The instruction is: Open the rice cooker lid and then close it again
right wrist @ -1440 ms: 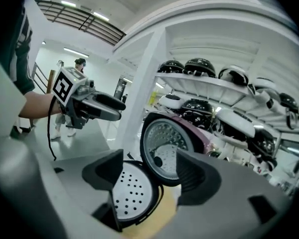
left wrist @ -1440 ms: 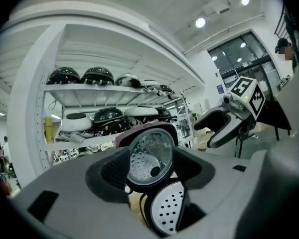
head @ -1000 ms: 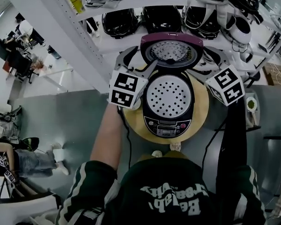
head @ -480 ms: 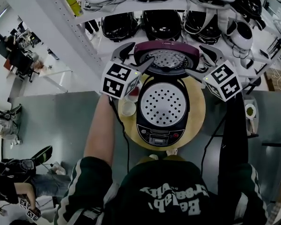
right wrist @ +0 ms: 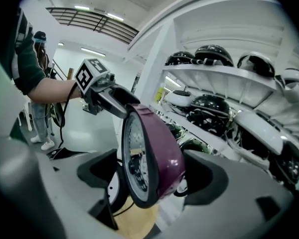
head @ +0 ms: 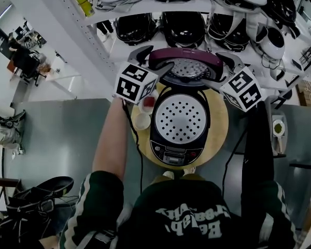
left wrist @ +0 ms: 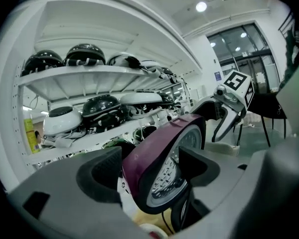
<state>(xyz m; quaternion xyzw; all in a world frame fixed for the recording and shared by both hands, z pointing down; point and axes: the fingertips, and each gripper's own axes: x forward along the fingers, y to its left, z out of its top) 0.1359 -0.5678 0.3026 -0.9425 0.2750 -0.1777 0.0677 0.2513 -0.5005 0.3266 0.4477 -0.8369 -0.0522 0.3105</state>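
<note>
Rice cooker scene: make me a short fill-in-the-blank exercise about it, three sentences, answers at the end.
The lid of the rice cooker stands ___.
The table under the cooker is ___ in shape.
In the head view, two small cups stand to the cooker's ___.
Answers: open; round; left.

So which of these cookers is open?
The cooker on the round table: its purple lid stands raised above the perforated inner plate. The shelf cookers behind are black or white.

Loaded shelf close behind raised lid
</note>
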